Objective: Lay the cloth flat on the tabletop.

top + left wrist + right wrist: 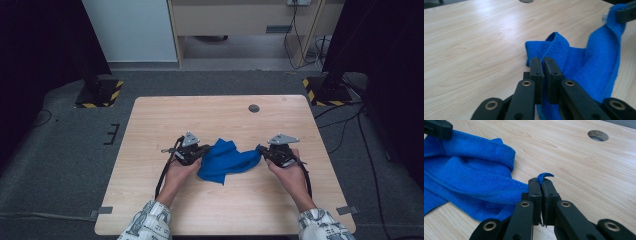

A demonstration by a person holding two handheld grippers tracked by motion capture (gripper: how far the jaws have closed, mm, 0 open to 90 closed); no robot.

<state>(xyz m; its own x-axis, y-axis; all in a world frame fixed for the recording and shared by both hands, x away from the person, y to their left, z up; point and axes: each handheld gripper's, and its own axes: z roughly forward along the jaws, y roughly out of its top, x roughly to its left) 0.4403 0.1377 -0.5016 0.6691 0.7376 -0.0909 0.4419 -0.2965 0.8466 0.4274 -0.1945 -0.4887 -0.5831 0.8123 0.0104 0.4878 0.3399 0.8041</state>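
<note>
Looking along both tongs, I see the left tongs (543, 65) closed tight on one edge of the blue cloth (226, 161) and the right tongs (541, 185) pinching its opposite corner, while the cloth sags crumpled onto the bench (150, 125) between them.

High view: overhead, person's side, facing forward and down, whole table (150, 120) in frame. Left gripper view: low, close, looking along own jaws across tabletop. Right gripper view: same, from opposite side. All three share blue cloth (227, 160) (596, 57) (469, 180).
</note>
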